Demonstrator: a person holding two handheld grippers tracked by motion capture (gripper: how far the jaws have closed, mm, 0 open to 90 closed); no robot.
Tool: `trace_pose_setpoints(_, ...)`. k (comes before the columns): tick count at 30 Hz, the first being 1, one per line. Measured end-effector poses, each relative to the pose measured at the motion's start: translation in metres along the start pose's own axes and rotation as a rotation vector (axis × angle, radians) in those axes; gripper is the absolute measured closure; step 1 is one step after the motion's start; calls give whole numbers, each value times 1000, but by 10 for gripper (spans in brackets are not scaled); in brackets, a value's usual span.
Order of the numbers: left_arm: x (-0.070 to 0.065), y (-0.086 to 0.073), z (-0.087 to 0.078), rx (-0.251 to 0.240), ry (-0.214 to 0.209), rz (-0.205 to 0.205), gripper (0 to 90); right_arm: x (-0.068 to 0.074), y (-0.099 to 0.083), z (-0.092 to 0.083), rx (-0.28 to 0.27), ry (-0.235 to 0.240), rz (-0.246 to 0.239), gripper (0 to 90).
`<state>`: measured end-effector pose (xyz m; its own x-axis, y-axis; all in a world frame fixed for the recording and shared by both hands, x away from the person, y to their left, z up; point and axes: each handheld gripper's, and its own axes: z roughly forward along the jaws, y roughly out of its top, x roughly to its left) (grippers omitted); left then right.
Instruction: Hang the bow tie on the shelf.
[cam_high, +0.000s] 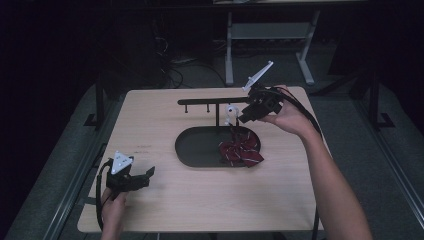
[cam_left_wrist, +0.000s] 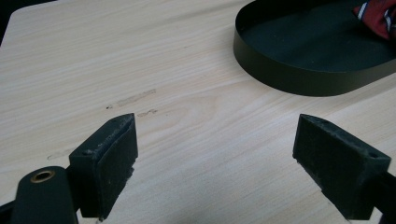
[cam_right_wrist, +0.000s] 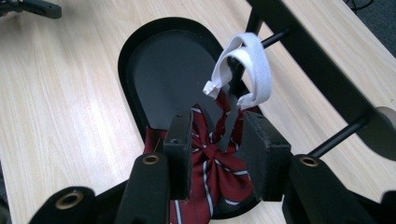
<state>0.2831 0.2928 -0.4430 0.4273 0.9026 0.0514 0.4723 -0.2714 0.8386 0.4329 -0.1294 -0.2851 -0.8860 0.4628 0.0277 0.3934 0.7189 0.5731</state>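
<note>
Right tongs (cam_right_wrist: 217, 154) part-closed, gripping nothing — bow's (cam_right_wrist: 210, 172) white strap (cam_right_wrist: 252, 65) looped on peg (cam_right_wrist: 275, 37). Check it's seated before retreating. Left tongs (cam_left_wrist: 215, 163) wide apart over desk (cam_left_wrist: 187, 116).

The surface (cam_left_wrist: 187, 121) looks like pale wood-grain laminate, smooth with a soft sheen, plus a few small scuffs near the left hand-held gripper (cam_left_wrist: 215, 163). The oval tray (cam_left_wrist: 299, 77) is thin sheet metal by the look of it, painted matt black, and the rack (cam_right_wrist: 322, 70) with its pegs behind it has the same flat black finish. The bow tie (cam_right_wrist: 210, 172) is woven cloth, dark red with white and navy stripes and a slight satin shine, and its white strap (cam_right_wrist: 254, 60) looks like ribbed elastic. The pads (cam_right_wrist: 180, 149) of the right hand-held gripper (cam_right_wrist: 219, 154) look like rough, grainy black rubber or foam, with brass-coloured eyelets in matt plastic arms.
</note>
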Motion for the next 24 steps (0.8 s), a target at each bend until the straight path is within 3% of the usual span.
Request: trace_pose_setpoints(24,0,0,-1,2,0,2,135,13,-19,4,-20,47,2,603)
